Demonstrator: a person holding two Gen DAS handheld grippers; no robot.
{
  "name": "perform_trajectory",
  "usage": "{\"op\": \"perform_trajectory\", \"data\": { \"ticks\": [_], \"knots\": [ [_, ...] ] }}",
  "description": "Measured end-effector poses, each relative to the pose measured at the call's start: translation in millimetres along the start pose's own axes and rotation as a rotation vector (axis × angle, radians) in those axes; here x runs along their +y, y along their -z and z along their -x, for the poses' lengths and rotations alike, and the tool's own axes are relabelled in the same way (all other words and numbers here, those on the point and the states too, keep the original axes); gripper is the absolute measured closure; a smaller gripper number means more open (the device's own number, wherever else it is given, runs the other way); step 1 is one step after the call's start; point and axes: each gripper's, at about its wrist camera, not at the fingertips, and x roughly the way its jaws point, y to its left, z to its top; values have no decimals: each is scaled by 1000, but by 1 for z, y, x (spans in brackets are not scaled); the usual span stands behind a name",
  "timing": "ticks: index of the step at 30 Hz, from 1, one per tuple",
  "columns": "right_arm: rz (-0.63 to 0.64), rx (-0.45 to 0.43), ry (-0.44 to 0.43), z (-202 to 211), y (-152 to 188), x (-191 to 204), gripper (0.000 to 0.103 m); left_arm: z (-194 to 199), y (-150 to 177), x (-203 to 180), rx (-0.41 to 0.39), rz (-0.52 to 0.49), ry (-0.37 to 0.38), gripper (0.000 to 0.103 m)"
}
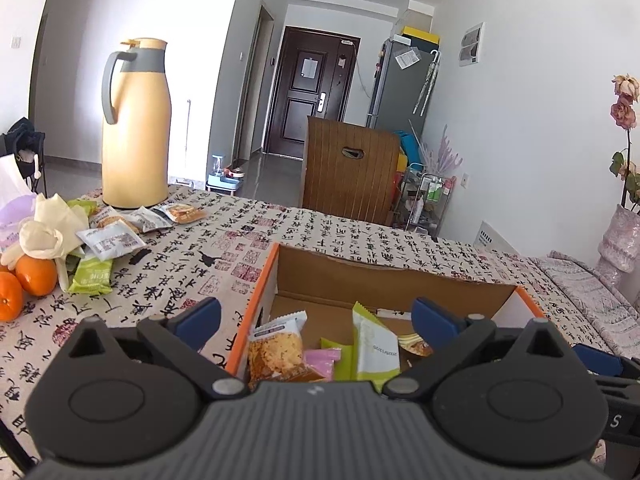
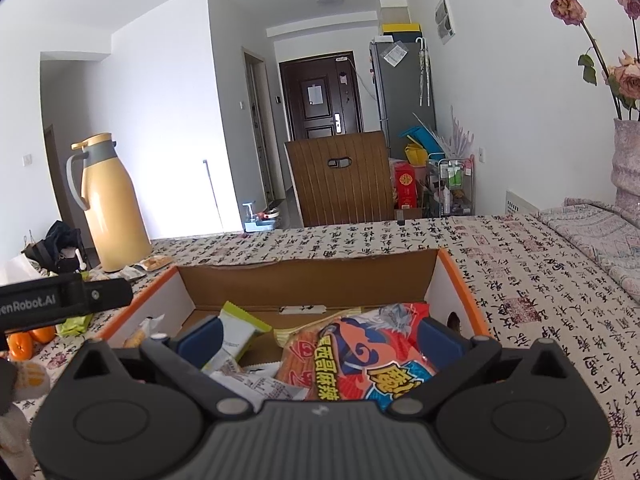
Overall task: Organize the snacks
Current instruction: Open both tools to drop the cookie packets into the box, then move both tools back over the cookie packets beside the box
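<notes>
Inside cardboard box [image 1: 400,280], snack packets [image 1: 276,350], red bag [image 2: 360,360]

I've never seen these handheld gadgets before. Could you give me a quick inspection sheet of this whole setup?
Surface: table under a calligraphy-print tablecloth.
Job's things: cardboard box already holding snack packets, including a large red snack bag; more snack packets lie loose beside the thermos.
Clutter: yellow thermos, oranges, cream rubber gloves.
Grippers: left gripper open over the box; right gripper open, fingers either side of the red bag.
Cables: nothing seen.
Surroundings: wooden chair, fridge, dark door, dried roses.
</notes>
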Motion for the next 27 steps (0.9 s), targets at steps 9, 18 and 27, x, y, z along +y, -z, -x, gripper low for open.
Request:
{"op": "perform_trajectory", "data": {
  "ticks": [9,18,27],
  "knots": [
    [17,0,-6,32,-1,9,0,33,-2,0,-1,-10,9,0],
    [33,19,-20,69,18,17,0,67,14,13,17,-17,3,0],
    [47,83,-16,91,51,17,0,96,44,39,56,-43,-13,0]
  ]
}}
